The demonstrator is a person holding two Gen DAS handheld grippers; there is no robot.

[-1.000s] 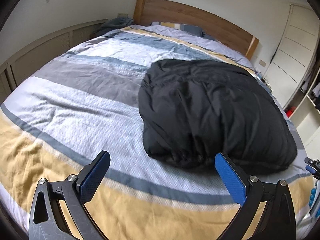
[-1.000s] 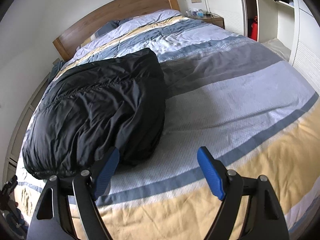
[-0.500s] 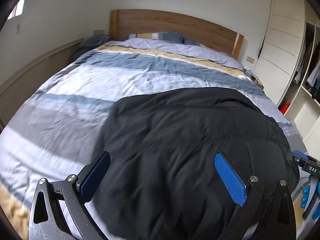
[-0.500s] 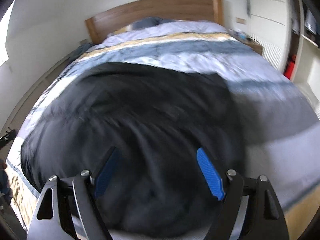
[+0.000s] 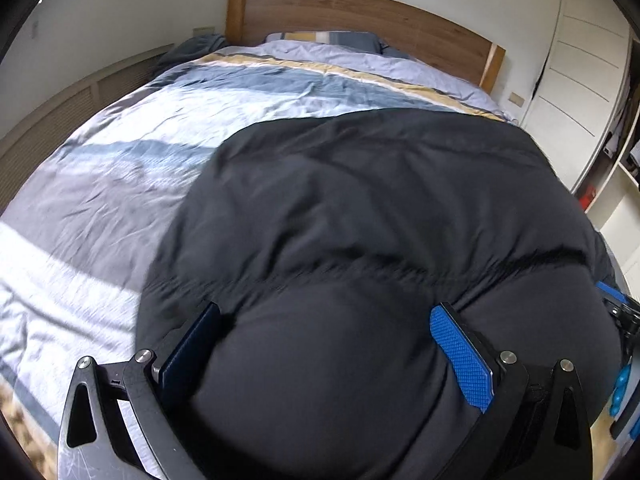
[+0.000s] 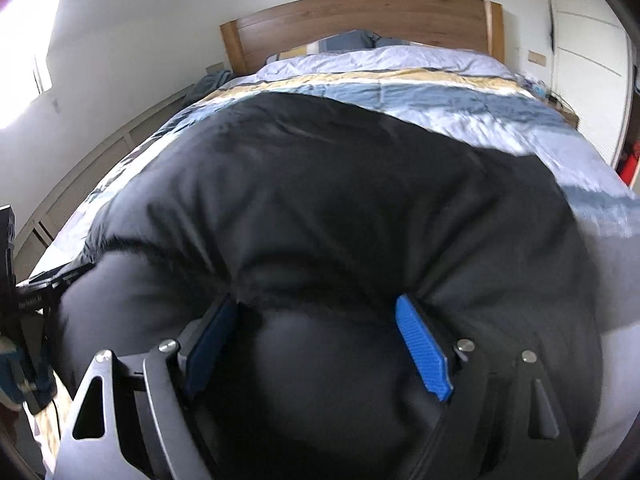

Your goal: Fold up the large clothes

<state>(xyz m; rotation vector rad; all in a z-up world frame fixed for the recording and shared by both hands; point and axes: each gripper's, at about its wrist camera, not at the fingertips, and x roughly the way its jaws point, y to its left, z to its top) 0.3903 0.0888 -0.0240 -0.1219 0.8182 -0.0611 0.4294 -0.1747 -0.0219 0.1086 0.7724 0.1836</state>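
A large black puffy jacket (image 5: 360,208) lies bunched on the striped bed and fills both views; it also shows in the right wrist view (image 6: 320,200). My left gripper (image 5: 324,340) is open, its blue pads pressed into the jacket's near edge with padded fabric bulging between them. My right gripper (image 6: 320,336) is open in the same way, further right on the near edge. The bed under the jacket's near part is hidden.
The bed (image 5: 120,168) has a grey, blue and yellow striped cover, with pillows and a wooden headboard (image 5: 360,12) at the far end. A white wardrobe (image 5: 580,64) stands on the right and low wall panels (image 5: 60,120) on the left.
Both grippers moved forward from the foot of the bed onto the jacket. Their open fingers now sink into its near edge, where before they hovered short of it.
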